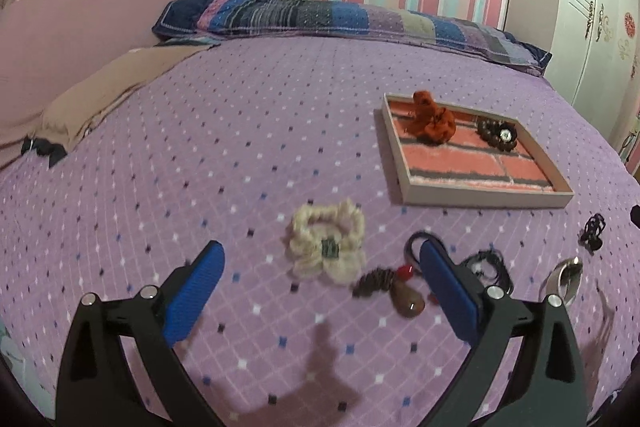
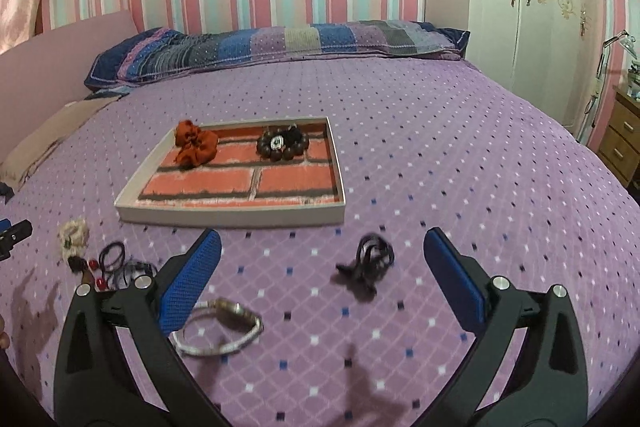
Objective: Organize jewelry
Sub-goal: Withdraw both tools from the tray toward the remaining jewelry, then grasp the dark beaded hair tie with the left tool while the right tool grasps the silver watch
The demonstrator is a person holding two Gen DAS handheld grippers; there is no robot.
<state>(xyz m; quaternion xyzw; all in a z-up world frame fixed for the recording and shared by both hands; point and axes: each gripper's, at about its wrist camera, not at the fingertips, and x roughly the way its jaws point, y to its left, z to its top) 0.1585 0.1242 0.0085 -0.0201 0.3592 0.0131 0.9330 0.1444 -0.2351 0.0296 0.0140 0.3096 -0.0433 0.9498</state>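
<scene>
Across the purple bedspread (image 2: 400,131) your jewelry lies loose near the tray (image 2: 240,215), a shallow white-rimmed box with a brick-pattern floor, set at the middle of the bed. Two pieces are in it, both along the far side: an orange scrunchie (image 2: 196,143) at far left and a dark bead bracelet (image 2: 283,145) right of it, with a small shiny piece at its centre that is too small to name.

Your left gripper (image 1: 322,259) is spread wide with nothing between the blue pads; the cream scrunchie (image 1: 328,242) lies on the cover beyond them. Just right of it sit a brown teardrop pendant (image 1: 407,301) with red beads and a dark tassel, blurred, and black bands (image 1: 486,265) half hidden behind your right-hand finger.

Your right gripper (image 2: 322,259) is likewise released and empty. A black hair tie (image 2: 370,261) lies between and beyond its fingers, smeared by motion. One watch (image 2: 224,327) with a pale band lies near you, its left part covered by the left finger (image 2: 188,283). At far left that view catches your other gripper's tip, cut off by the edge.
</scene>
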